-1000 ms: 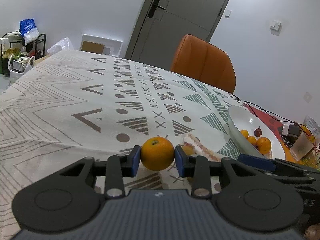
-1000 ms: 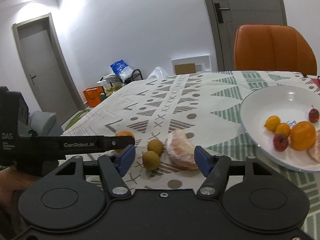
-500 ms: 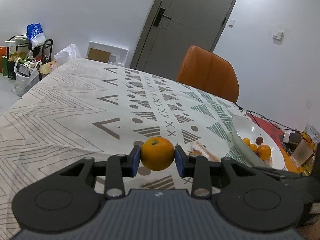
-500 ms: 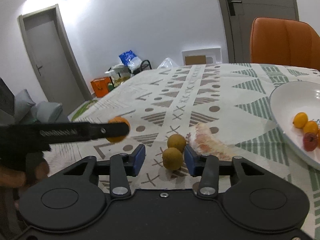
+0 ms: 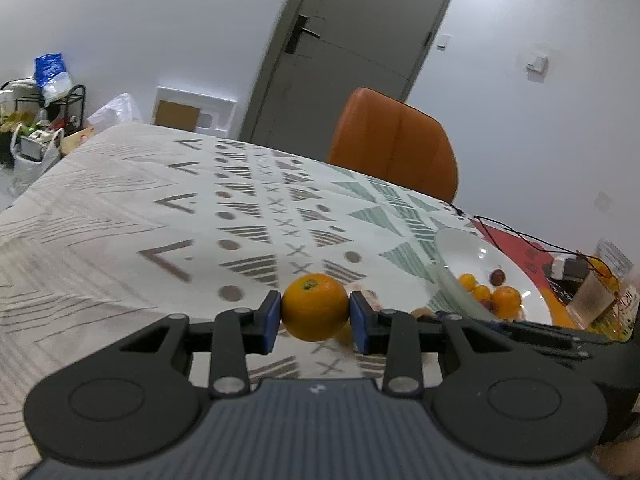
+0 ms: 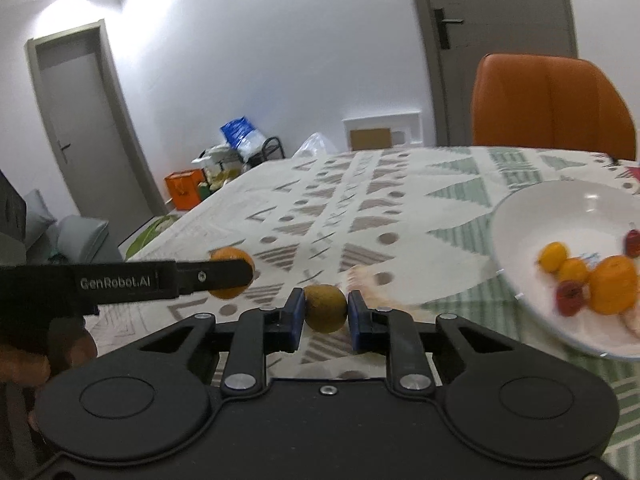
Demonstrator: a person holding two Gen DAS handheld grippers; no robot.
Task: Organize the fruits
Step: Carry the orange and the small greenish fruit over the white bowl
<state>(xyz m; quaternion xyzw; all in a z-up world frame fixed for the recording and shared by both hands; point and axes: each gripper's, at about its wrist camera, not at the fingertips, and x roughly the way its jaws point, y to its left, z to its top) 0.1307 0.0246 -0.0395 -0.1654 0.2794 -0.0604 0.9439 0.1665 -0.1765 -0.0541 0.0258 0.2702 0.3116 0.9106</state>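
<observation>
My left gripper [image 5: 315, 314] is shut on an orange [image 5: 315, 306] and holds it above the patterned tablecloth. From the right wrist view the same orange [image 6: 226, 257] shows behind the left gripper's finger at the left. My right gripper [image 6: 322, 312] is shut on a small brown-green round fruit [image 6: 325, 308], lifted off the cloth. A peeled citrus piece [image 6: 362, 278] lies on the cloth just beyond it. A white bowl [image 6: 516, 220] at the right holds several small orange and red fruits; it also shows in the left wrist view [image 5: 460, 246].
An orange chair [image 5: 394, 146] stands at the table's far side. A red mat with cables and small items [image 5: 576, 268] lies beyond the bowl at the right. The patterned tablecloth [image 5: 120, 220] stretches left and back.
My right gripper has closed on the brown-green fruit and lifted it. My left gripper has risen with the orange and shifted toward the bowl.
</observation>
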